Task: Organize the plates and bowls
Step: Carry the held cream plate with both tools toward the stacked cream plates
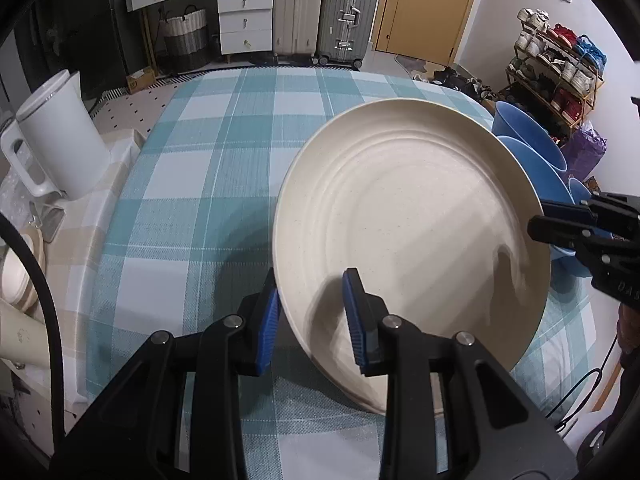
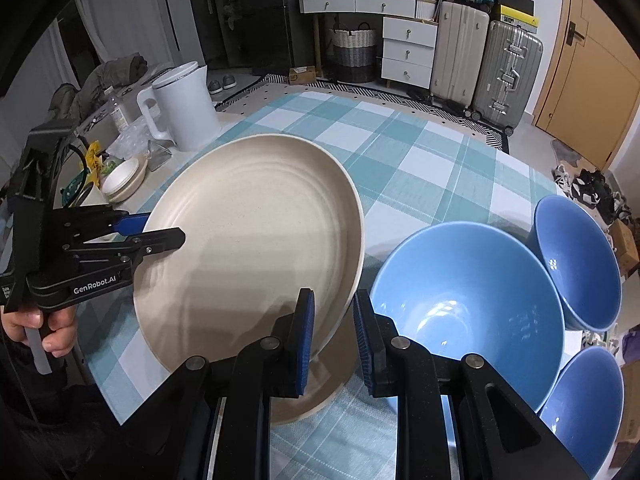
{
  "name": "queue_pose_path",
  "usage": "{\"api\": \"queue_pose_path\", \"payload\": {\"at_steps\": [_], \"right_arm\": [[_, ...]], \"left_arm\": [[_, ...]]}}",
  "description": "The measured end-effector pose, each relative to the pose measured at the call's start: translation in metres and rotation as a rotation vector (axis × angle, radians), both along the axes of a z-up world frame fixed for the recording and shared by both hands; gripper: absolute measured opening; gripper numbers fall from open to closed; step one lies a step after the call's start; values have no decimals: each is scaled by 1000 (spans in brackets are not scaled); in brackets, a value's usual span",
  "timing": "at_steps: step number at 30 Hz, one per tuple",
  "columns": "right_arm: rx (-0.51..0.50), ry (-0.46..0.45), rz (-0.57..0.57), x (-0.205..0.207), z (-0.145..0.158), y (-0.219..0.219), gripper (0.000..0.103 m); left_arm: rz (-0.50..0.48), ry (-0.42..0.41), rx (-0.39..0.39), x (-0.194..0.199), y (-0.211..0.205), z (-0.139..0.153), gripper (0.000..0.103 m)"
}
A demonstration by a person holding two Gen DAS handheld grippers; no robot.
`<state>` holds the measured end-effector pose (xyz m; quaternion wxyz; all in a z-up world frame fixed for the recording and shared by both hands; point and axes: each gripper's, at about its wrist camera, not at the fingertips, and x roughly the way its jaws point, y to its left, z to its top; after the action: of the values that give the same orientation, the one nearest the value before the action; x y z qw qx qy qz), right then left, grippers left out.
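Note:
A large cream plate point(image 1: 412, 232) point(image 2: 256, 232) hangs tilted just above the checked tablecloth point(image 1: 208, 184), gripped at two opposite spots on its rim. My left gripper point(image 1: 312, 284) point(image 2: 160, 228) is shut on the near-left rim, one pad below and one inside. On the opposite side my right gripper point(image 2: 334, 300) point(image 1: 536, 220) is shut on the rim beside the bowls. Under the held plate lies a second cream plate point(image 2: 320, 400) point(image 1: 360, 394), mostly hidden. Three blue bowls stand to the right: a big one point(image 2: 468, 300) and two smaller ones point(image 2: 576, 264) point(image 2: 584, 400).
A white kettle point(image 1: 60, 140) point(image 2: 188, 108) stands at the table's left edge, with small cream dishes point(image 2: 122, 180) stacked near it. A hand point(image 2: 52, 332) grasps the left gripper's handle. Suitcases point(image 1: 324, 12), drawers and a shoe rack point(image 1: 556, 64) line the room behind.

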<state>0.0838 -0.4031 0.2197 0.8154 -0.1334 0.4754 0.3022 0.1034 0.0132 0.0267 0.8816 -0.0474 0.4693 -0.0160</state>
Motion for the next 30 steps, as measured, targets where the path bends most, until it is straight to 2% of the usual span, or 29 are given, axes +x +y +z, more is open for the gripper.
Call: {"api": "queue_pose_path", "payload": {"at_steps": [16,30], "right_arm": [[1,30,-30,-20,-25,-5,22],[-11,27,-56,-29,-34,-12,22]], "left_arm": [[-13,38,15,-2,-4,-28,26],[-25,37,55,1,-14,-37,26]]}}
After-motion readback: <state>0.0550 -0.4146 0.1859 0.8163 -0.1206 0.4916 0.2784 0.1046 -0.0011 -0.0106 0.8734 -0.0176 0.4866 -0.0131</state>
